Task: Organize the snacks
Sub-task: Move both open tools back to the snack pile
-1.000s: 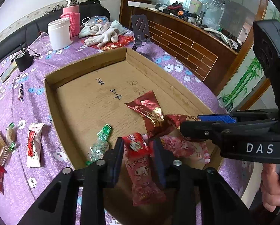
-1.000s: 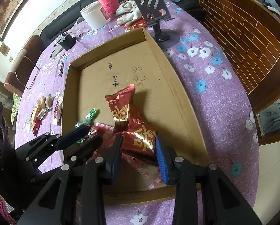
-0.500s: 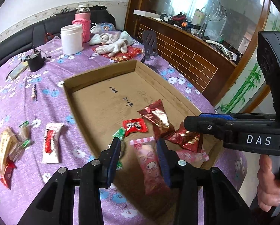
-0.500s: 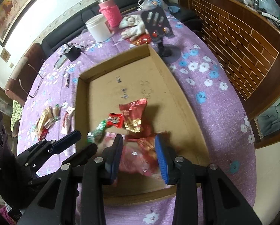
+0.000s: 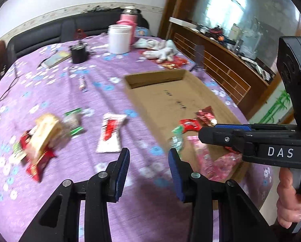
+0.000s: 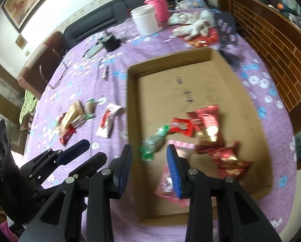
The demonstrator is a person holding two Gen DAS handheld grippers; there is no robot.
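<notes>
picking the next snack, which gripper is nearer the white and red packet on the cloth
Left. The left gripper hangs just short of the white and red packet; the right gripper is over the cardboard box.

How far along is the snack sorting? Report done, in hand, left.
Done: several red, pink and green packets lie in the cardboard box. In hand: nothing; the left tongs and right tongs are both open and empty. Left: the white-and-red packet and the small pile of snacks on the purple tablecloth.
</notes>
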